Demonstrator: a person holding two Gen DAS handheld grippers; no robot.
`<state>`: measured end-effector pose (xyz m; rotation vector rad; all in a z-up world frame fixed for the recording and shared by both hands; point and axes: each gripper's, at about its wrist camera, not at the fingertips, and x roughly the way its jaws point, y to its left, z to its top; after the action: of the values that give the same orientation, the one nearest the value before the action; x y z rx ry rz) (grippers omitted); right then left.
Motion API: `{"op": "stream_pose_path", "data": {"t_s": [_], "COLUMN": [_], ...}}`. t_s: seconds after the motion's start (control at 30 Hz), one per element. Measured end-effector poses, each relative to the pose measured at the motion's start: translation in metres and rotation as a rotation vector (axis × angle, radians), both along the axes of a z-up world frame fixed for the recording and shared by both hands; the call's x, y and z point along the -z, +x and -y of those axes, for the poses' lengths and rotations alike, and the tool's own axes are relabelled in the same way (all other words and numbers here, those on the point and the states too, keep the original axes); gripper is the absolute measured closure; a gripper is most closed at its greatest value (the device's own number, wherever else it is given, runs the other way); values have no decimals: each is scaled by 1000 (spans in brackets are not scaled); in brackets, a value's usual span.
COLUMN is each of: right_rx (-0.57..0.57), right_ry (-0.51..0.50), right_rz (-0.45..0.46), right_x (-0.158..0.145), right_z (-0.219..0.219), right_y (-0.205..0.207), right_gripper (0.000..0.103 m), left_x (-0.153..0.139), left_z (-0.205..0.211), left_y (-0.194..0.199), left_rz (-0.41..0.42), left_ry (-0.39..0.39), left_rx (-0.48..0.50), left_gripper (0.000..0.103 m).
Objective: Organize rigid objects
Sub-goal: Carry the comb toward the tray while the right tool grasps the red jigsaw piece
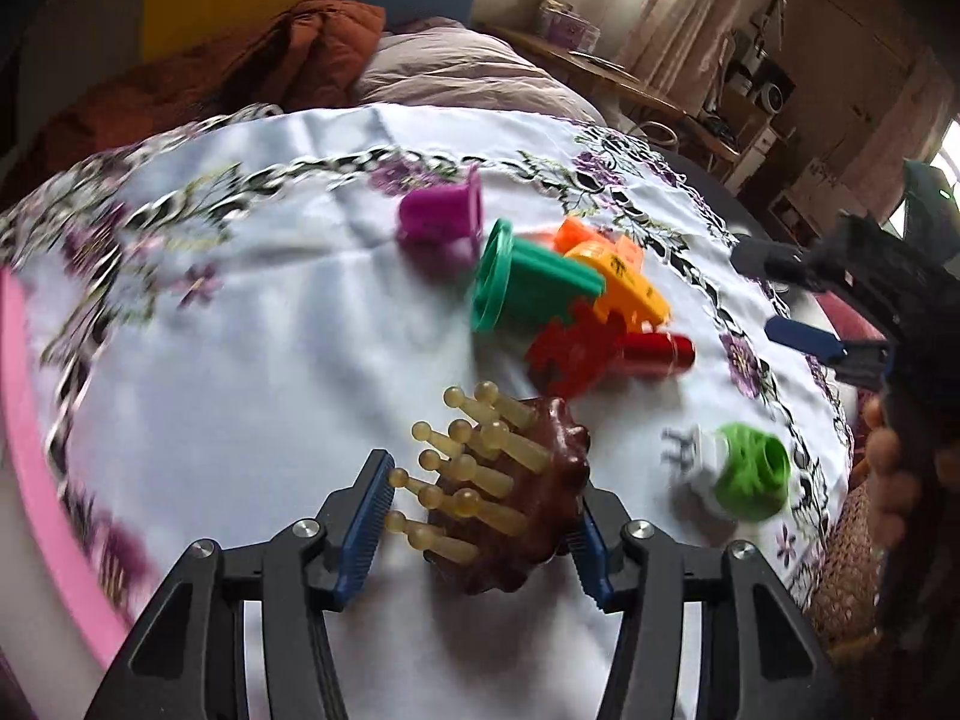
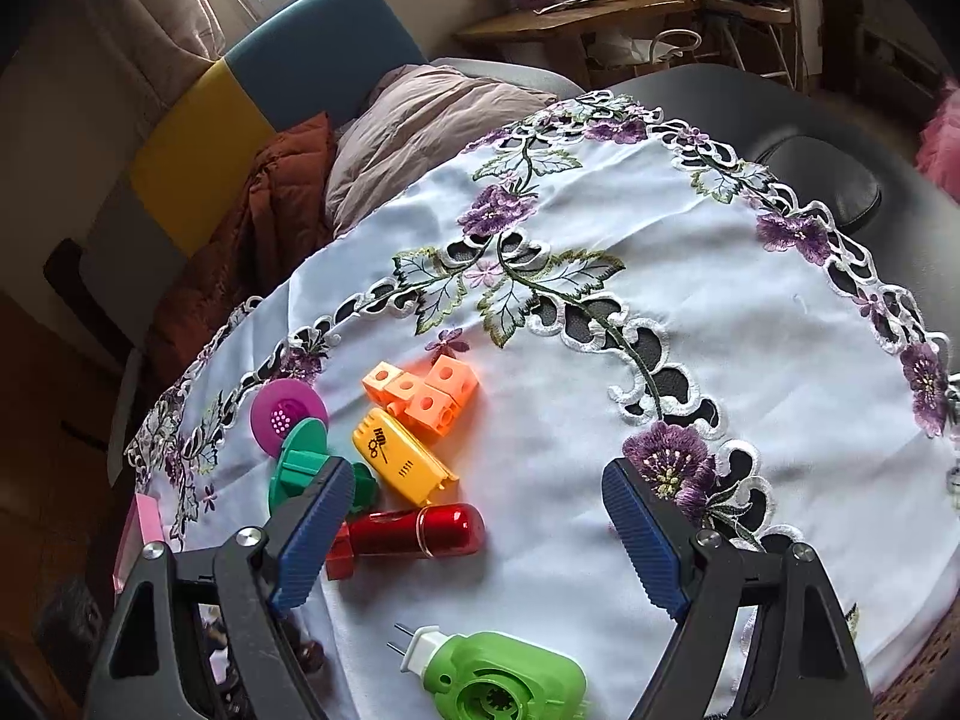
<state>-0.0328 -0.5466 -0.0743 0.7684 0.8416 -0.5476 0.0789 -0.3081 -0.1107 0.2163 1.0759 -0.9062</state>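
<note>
My left gripper (image 1: 480,507) holds a brown scalp massager (image 1: 528,504) with amber prongs between its blue pads, above the embroidered white cloth (image 1: 270,330). Beyond it lie a purple cup (image 1: 441,222), a green cup (image 1: 522,282), orange cubes (image 1: 600,237), a yellow case (image 1: 624,288), red bricks (image 1: 570,354) and a red cylinder (image 1: 654,354). A green-and-white plug device (image 1: 738,474) lies to the right. My right gripper (image 2: 477,534) is open and empty above the cloth, with the red cylinder (image 2: 420,531) and the plug device (image 2: 498,681) near its jaws. It also shows in the left wrist view (image 1: 798,294).
A pink rim (image 1: 24,420) borders the cloth at left. Behind the table are a rust-coloured blanket (image 2: 252,240), a pale cushion (image 2: 420,120) and a blue-and-yellow chair back (image 2: 270,84). A wooden desk (image 2: 576,12) with clutter stands farther back. The dark tabletop (image 2: 810,168) shows past the cloth.
</note>
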Motion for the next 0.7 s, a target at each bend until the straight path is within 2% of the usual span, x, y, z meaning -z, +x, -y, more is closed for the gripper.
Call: {"op": "stream_pose_path", "data": {"t_s": [0.1, 0.2, 0.33, 0.5, 0.67, 0.7], "right_rx": [-34, -128, -296, -415, -491, -520], "right_ry": [-5, -16, -98, -166, -133, -111], "right_rz": [-1, 6, -24, -111, -157, -143], "right_x": [0, -2, -7, 2, 17, 18], "right_z": [-5, -18, -50, -75, -83, -86], "right_y": [4, 15, 38, 67, 86, 87], "right_gripper": [19, 22, 24, 24, 24, 31], "left_x": [-2, -4, -11, -23, -35, -38], "left_z": [-17, -33, -53, -72, -88, -92], "left_y": [-12, -24, -37, -48, -57, -58], "left_rz": [-9, -20, -12, 7, 11, 9], "left_ry": [-5, -9, -26, -55, -89, -98], "left_rx": [-18, -24, -20, -14, -31, -36], "left_gripper": [48, 48, 48, 48, 48, 48]}}
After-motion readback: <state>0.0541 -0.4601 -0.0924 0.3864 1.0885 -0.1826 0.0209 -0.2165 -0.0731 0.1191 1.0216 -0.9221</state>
